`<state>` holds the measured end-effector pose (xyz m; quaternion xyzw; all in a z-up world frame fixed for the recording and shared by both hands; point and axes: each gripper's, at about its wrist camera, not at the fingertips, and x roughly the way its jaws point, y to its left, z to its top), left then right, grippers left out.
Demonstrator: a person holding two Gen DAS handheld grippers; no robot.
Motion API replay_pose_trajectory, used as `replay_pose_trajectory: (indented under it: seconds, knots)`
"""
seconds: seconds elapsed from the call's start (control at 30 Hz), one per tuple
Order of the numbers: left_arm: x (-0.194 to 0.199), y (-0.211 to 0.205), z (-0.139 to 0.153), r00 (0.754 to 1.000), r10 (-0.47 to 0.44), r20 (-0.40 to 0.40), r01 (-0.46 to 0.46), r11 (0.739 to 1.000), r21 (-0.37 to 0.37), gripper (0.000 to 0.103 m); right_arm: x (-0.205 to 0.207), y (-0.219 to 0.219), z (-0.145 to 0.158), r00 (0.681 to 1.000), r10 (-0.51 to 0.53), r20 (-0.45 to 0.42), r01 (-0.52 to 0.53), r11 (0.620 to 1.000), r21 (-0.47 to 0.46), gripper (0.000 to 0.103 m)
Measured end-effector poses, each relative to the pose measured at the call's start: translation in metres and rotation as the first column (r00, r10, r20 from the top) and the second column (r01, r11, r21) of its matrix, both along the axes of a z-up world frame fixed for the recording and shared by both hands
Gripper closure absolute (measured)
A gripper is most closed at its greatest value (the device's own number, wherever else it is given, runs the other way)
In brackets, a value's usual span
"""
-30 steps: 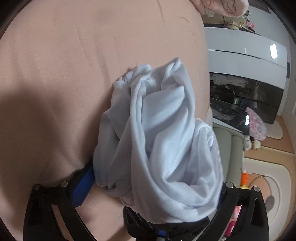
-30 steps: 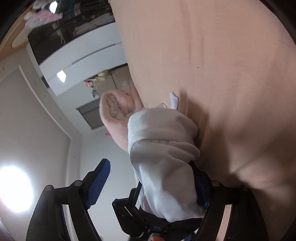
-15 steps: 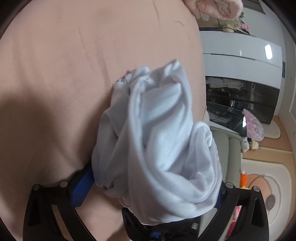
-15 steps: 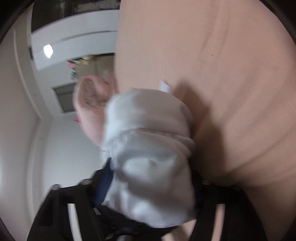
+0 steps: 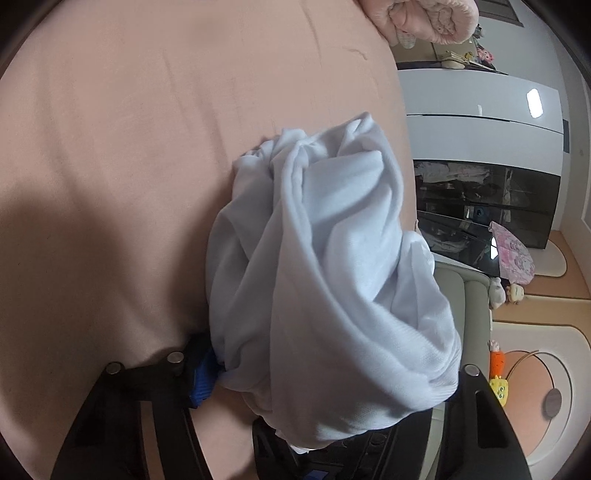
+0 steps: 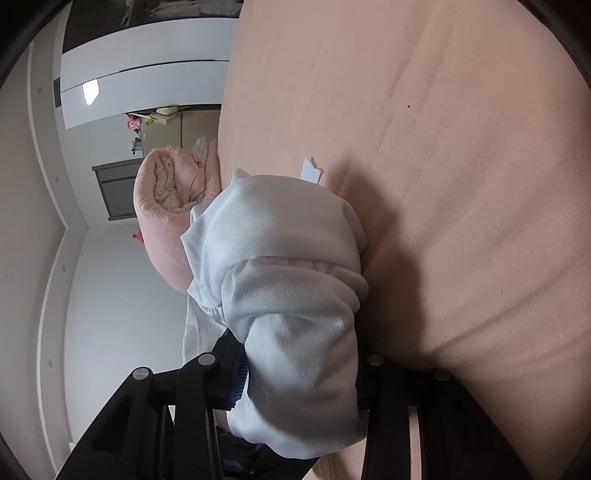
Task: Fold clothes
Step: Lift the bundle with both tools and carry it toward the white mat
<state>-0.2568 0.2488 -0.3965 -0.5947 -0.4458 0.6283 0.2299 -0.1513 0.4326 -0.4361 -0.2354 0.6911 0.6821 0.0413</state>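
A white garment [image 5: 325,266] is bunched up against the pink bed sheet [image 5: 129,147]. My left gripper [image 5: 328,373] is shut on the bunch; the cloth hides most of its blue-padded fingers [image 5: 203,384]. In the right wrist view another bunched part of the white garment [image 6: 288,302] fills the space between the fingers, and my right gripper [image 6: 295,384] is shut on it. A small white tag [image 6: 310,170] shows beyond the cloth on the sheet [image 6: 461,184].
A rolled pink blanket [image 6: 166,206] lies at the bed's edge; it also shows in the left wrist view [image 5: 424,18]. Beyond the bed are white cabinets [image 5: 480,110], a dark glass unit [image 5: 480,214], a grey sofa [image 5: 461,306] and toys on a floor mat [image 5: 535,387].
Both grippers have closed in on the bunched garment: the left finger moved inward against the cloth, and the right gripper's wide-open left finger has come in onto the cloth.
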Motion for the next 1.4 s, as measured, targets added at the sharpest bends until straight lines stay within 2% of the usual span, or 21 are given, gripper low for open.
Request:
replay_pose_trajectory:
  seconds: [0.23,0.4,0.57,0.7,0.77,0.83,0.93,1.03,1.13,1.2,1.4]
  knots:
    - [-0.003,0.0,0.011,0.999,-0.005,-0.04,0.005,1.0,0.016,0.052,-0.001,-0.002,0.008,1.0,0.011,0.017,-0.012,0.998,0.054,0.071]
    - [-0.007,0.009,0.032,0.99,-0.04,-0.137,0.043,0.999,0.019,0.054,-0.002,0.0,0.032,0.998,0.023,0.062,-0.034,0.98,0.197,0.071]
    - [-0.011,0.027,0.058,0.966,-0.108,-0.236,0.111,0.994,0.001,0.056,0.012,0.0,0.062,0.997,-0.003,0.077,-0.024,0.935,0.355,0.072]
    - [-0.015,0.039,0.055,0.969,-0.122,-0.215,0.132,0.991,0.033,0.065,0.029,-0.001,0.074,0.995,-0.034,0.093,-0.006,0.914,0.407,0.077]
    - [-0.007,0.046,0.057,0.969,-0.118,-0.216,0.133,0.989,0.058,0.066,0.036,0.0,0.08,0.995,-0.04,0.09,-0.001,0.91,0.416,0.078]
    - [0.028,0.015,0.058,0.965,-0.12,-0.232,0.143,0.986,0.084,0.067,0.042,0.001,0.089,0.995,-0.045,0.084,0.005,0.903,0.429,0.078]
    - [0.019,0.025,0.082,0.948,-0.122,-0.293,0.164,0.979,0.124,0.067,0.053,-0.001,0.11,0.997,-0.059,0.051,0.028,0.881,0.472,0.078]
    - [0.005,0.053,0.111,0.922,-0.121,-0.367,0.18,0.975,0.132,0.067,0.061,-0.007,0.14,0.998,-0.055,0.037,0.026,0.831,0.556,0.078]
    - [0.018,0.028,0.125,0.907,-0.096,-0.411,0.178,0.97,0.166,0.067,0.068,-0.019,0.173,0.999,-0.047,0.026,0.02,0.772,0.636,0.078]
    - [0.04,-0.007,0.127,0.899,-0.085,-0.429,0.183,0.964,0.191,0.067,0.074,-0.023,0.189,0.999,-0.042,0.004,0.029,0.754,0.657,0.078]
    - [0.058,-0.006,0.175,0.844,-0.126,-0.521,0.236,0.96,0.149,0.067,0.1,-0.034,0.236,0.998,-0.035,-0.048,0.059,0.718,0.694,0.078]
